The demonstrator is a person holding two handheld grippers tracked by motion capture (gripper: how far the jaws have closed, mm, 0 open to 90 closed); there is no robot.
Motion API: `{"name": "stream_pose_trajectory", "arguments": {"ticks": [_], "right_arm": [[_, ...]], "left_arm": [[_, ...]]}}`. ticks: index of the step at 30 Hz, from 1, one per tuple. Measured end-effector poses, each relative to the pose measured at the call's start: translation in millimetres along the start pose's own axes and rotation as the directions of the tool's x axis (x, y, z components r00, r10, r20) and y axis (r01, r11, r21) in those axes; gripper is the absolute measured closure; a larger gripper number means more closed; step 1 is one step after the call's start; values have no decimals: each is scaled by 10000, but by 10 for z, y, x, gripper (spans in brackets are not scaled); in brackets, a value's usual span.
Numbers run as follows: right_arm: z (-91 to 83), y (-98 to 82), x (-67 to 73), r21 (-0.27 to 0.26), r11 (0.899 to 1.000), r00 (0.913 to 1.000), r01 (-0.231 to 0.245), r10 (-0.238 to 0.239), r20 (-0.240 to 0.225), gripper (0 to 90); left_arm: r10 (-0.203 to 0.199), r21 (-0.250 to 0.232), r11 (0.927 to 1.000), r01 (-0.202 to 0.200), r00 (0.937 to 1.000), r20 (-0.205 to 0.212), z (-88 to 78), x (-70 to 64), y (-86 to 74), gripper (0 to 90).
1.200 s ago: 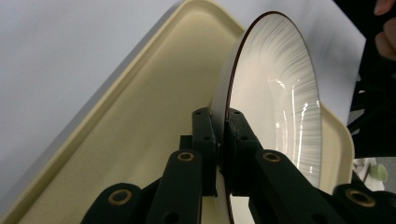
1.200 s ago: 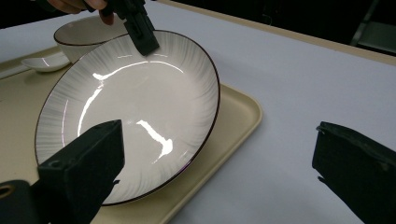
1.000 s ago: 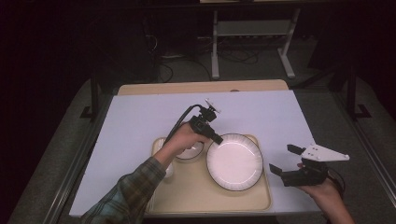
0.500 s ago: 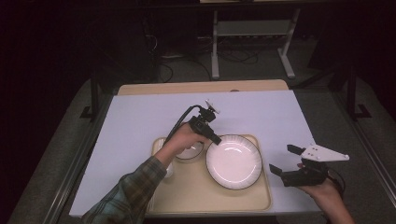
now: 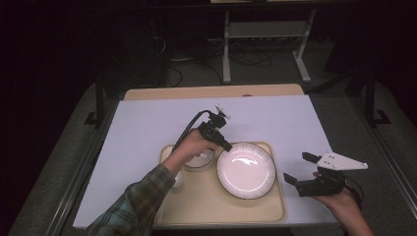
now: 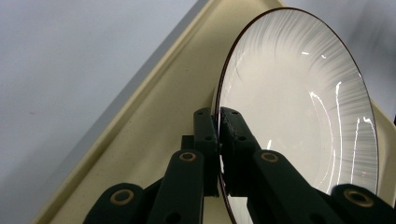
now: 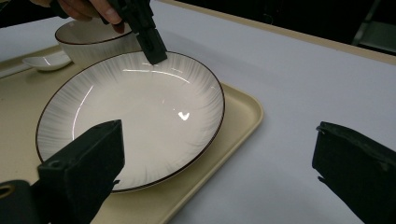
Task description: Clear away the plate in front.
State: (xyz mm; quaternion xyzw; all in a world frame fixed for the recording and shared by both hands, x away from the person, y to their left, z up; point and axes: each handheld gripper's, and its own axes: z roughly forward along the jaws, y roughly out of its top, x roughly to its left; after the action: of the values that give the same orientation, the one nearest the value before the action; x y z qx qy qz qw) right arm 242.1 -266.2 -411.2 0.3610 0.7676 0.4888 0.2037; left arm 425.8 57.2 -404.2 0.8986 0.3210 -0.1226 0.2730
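Plate gripped by its rim on a tray

A white plate (image 5: 246, 169) with a thin dark rim lies on a beige tray (image 5: 206, 209) on the counter (image 5: 142, 132), the left gripper (image 5: 227, 146) clenching its near edge between its fingers (image 6: 205, 135). Beside it sit a bowl (image 5: 200, 161) and a spoon (image 7: 46, 61). The right gripper (image 5: 299, 167) waits off the tray's right side, fingers spread wide and holding nothing. The glazed plate looks stiff, slick and breakable; the rim seems the only purchase.
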Motion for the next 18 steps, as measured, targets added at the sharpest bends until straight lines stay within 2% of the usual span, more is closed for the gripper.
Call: {"name": "stream_pose_trajectory", "arguments": {"ticks": [3,5,7,9,10,15,18], "right_arm": [[-1,0,3,5,10000,10000,-2,2,-15,18],[0,1,3,3,10000,10000,15,-15,-14,19],[-1,0,3,9,10000,10000,7,-7,-15,19],[-2,0,2,6,10000,10000,8,-8,-12,18],[-4,0,2,-1,10000,10000,6,-6,-13,19],[-4,-2,2,6,10000,10000,7,-7,-16,18],[-3,-2,2,15,10000,10000,8,-8,-14,19]], "left_arm": [[-15,-119,9999,11,9994,-338,-25,14,-3,839],[-105,-462,9989,108,9999,79,-72,30,-2,836],[126,-730,9972,-145,9996,-271,-129,12,0,812],[284,-1039,9941,-310,9993,-261,-190,3,-11,783],[402,-1173,9921,-444,9985,-384,-224,-9,-21,764],[1029,-1974,9733,-1169,9915,-797,-421,-59,-132,652],[1282,-2446,9579,-1501,9864,-1033,-516,-76,-240,551]]}}
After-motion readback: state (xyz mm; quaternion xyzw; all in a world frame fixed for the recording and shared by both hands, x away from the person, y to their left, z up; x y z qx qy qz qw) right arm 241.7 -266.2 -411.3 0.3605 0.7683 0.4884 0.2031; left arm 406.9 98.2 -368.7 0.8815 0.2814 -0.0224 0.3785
